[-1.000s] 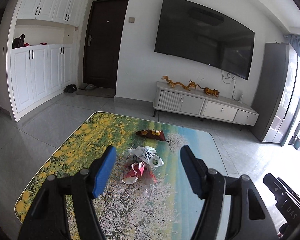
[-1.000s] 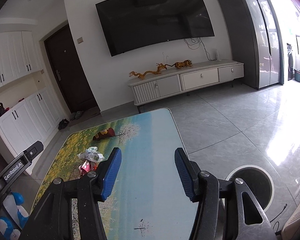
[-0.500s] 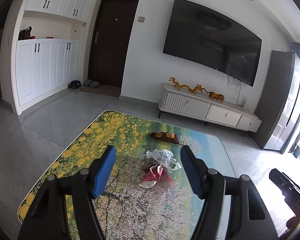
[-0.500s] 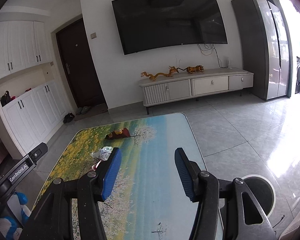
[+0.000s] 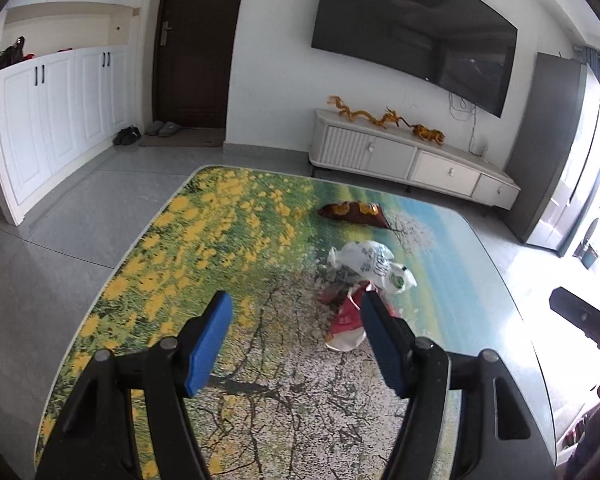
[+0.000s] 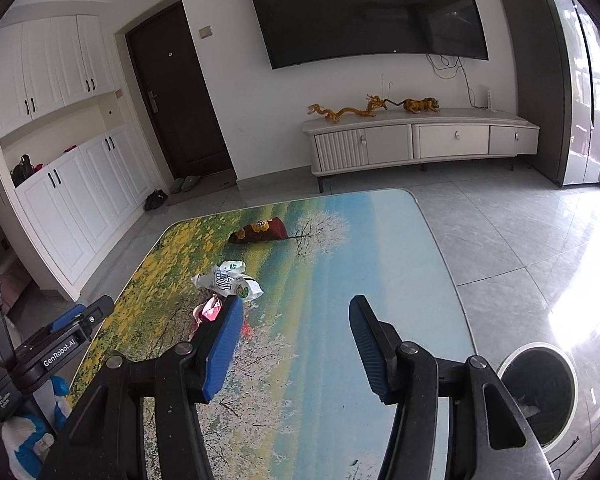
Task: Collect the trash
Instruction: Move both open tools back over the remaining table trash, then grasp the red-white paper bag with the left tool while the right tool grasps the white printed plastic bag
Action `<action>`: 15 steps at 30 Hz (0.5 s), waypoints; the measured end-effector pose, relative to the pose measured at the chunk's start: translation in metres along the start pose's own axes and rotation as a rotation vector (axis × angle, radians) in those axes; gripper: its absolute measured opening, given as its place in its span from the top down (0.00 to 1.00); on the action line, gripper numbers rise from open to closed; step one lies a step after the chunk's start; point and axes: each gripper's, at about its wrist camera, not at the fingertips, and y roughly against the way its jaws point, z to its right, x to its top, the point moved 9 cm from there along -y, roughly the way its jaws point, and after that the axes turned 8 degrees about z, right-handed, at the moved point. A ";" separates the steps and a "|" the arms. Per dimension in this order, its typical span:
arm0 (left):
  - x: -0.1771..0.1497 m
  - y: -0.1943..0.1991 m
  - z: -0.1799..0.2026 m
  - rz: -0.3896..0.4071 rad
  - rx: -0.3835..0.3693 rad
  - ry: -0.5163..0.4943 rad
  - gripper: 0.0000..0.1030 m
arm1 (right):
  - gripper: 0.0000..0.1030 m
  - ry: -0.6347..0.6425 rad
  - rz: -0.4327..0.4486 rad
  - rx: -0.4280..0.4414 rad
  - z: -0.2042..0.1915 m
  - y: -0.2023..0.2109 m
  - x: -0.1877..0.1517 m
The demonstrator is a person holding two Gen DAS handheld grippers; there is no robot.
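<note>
Left wrist view: left gripper (image 5: pixel 296 320) at bottom centre, blue pads (image 5: pixel 208 344) spread apart, nothing between them, hanging over flower-print table (image 5: pixel 180 248). White crumpled bag (image 5: pixel 374 266) right of centre on table, red-and-white wrapper (image 5: pixel 346 322) just below it, partly hidden behind right pad. Dark red snack bag (image 5: pixel 354 213) farther up, apart from other two. Edge of right gripper (image 5: pixel 584 318) at far right. TV (image 5: pixel 416 34) on wall, upper right; white cabinet (image 5: pixel 412 156) under it.

Right wrist view: right gripper (image 6: pixel 296 330) at bottom centre, fingers parted, empty, above table (image 6: pixel 380 240). White bag (image 6: pixel 230 280) left of centre, pink-red wrapper (image 6: pixel 208 308) touching below it, half hidden by left pad. Dark red bag (image 6: pixel 262 231) above, apart. Round bin (image 6: pixel 540 388) on floor, lower right, beside table edge. Left gripper (image 6: pixel 60 340) at lower left, grip not readable here.
</note>
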 end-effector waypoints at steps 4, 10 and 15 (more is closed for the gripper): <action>-0.017 -0.031 0.015 -0.080 -0.074 -0.001 0.37 | 0.49 -0.013 -0.056 0.026 0.001 -0.025 -0.009; -0.025 -0.065 0.040 -0.148 -0.178 -0.015 0.37 | 0.49 -0.001 -0.112 0.075 -0.006 -0.061 -0.011; -0.032 -0.090 0.044 -0.195 -0.201 -0.014 0.37 | 0.45 0.008 -0.143 0.115 -0.015 -0.091 -0.010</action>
